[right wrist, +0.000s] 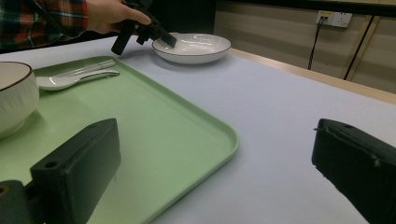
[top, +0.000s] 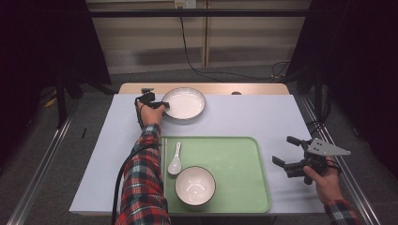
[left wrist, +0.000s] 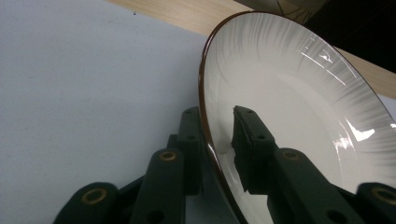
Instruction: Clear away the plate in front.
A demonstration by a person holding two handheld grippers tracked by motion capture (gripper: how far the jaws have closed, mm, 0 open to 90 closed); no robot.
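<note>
Glazed ceramic is judged stiff, slippery and breakable, so the plate (top: 184,103) is best taken at its rim, as is done here. It lies at the table's (top: 263,117) far side, its near-left rim pinched between the left gripper's (left wrist: 218,140) jaws. The right gripper's (top: 283,151) jaws are spread, well apart from it.

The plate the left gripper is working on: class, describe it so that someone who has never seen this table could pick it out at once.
Start at the grey table and look past the green tray toward the far edge. There lies the plate, wide, shallow and white with a thin dark rim, and the left gripper has its jaws astride that rim. Unlike the deeper bowl and the spoon, it sits off the tray.
</note>
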